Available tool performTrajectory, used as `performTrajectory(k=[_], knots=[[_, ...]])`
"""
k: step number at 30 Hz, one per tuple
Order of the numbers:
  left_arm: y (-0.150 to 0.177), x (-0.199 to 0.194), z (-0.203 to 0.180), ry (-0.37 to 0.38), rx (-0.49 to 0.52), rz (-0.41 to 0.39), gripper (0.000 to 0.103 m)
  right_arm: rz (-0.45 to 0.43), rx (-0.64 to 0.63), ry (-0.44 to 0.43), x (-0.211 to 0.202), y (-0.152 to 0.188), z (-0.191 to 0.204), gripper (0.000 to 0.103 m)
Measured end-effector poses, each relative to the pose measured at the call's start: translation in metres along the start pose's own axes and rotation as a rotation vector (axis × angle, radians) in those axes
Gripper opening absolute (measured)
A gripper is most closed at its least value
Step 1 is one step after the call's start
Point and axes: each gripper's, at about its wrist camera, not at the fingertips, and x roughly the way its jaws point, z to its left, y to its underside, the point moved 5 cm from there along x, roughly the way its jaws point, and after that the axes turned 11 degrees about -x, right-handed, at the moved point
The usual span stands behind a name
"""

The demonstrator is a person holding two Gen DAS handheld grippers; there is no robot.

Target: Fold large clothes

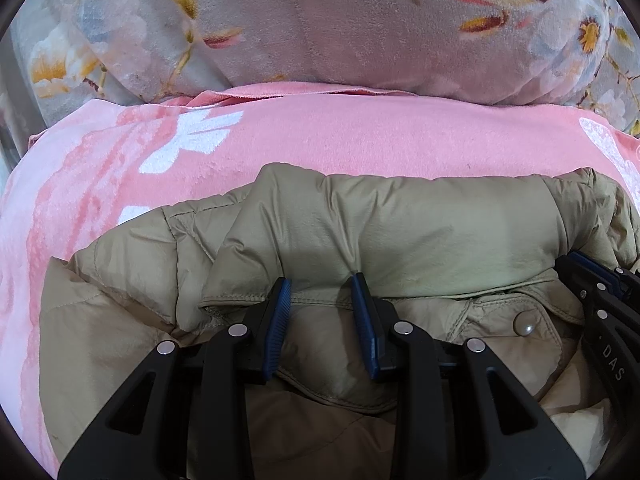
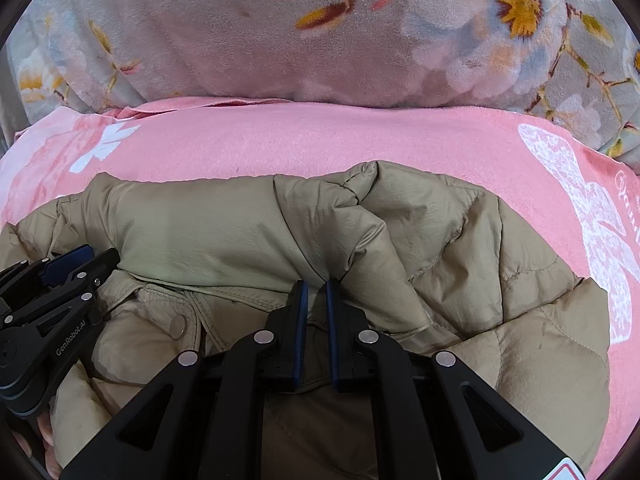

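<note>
Left wrist view: my left gripper stands wide apart, fingertips touching the collar of the tan puffer jacket lying on the pink blanket ahead. My right gripper is narrowed, pinching the collar's edge; whether it truly grips, I cannot tell. Beyond both lies a floral quilt.

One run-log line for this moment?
item: puffy beige quilted jacket | on: pink blanket | left tongs: open at collar | right tongs: pinching collar
</note>
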Motion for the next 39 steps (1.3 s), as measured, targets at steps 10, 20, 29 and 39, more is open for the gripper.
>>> performTrajectory(k=[10,20,29,39], knots=[[0.000,0.000,0.000,-0.003,0.002,0.003,0.031,0.000,-0.001,0.000,0.000,0.000,0.000,0.005],[0.000,0.001,0.000,-0.019,0.008,0.001,0.031,-0.007,0.022,-0.031,0.001,-0.002,-0.003,0.006],[0.043,-0.119,0.051,0.103,-0.074,-0.023,0.098,-0.125,0.114,-0.199,-0.162,0.083,-0.021,0.052],[0.208,-0.248,0.234,0.261,-0.361,0.209,0.098,-0.067,0.344,-0.146,-0.337,0.319,-0.093,0.070]])
